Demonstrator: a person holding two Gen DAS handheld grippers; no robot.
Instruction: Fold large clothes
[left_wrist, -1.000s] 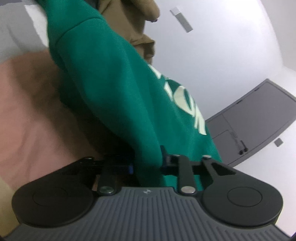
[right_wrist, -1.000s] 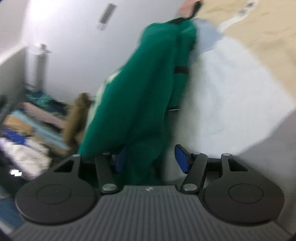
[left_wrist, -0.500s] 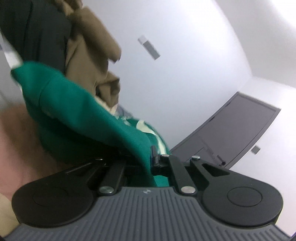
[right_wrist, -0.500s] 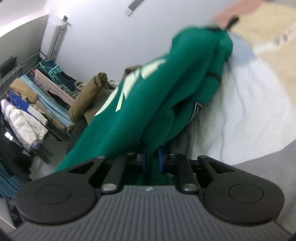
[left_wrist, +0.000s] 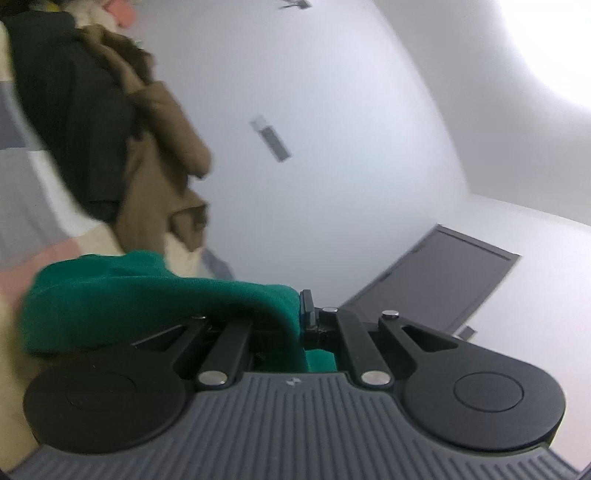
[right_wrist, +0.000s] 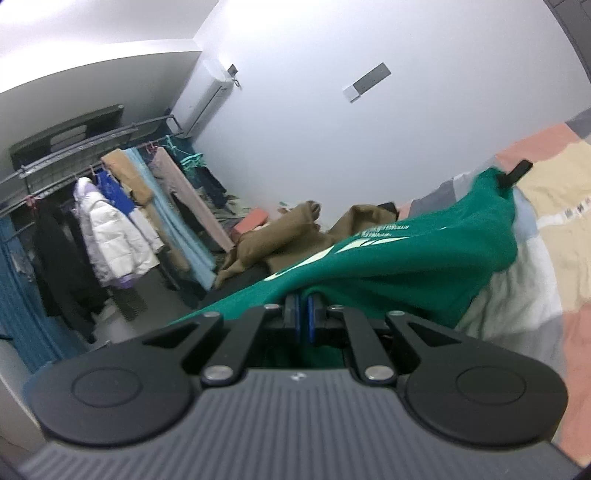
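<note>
- Above the bed, the green sweatshirt hung stretched between the two hand-held grippers, pale lettering facing up, one part trailing toward the patchwork bedding.
- Right hand-held gripper was clamped fully down on a fold of the green fabric; blue pads almost met, with cloth pinched between them.
- Left hand-held gripper was likewise closed tight on the sweatshirt; fabric bunched over its left finger and spilled down between the linkages.
- In the right wrist view a dark tip showed at the sweatshirt's far corner, probably the other hand-held gripper; too small to be sure.
- Judged reason for the hold: two separated pinch points, both pointing about level, would let the garment hang open and flatten before being laid down for a fold. Task looked early, no fold made yet.
- Brown garment and a dark one lay heaped at the bed's end, beside the sweatshirt, not held.
- Clothes rack with hung coats stood well apart by the wall, AC unit above it.
- Hidden or unclear: left finger pad covered by cloth; sleeves, hem and which edges were gripped couldn't be told; left view blurred; the lettering was unreadable; lower sweatshirt cut off behind the gripper bodies.
</note>
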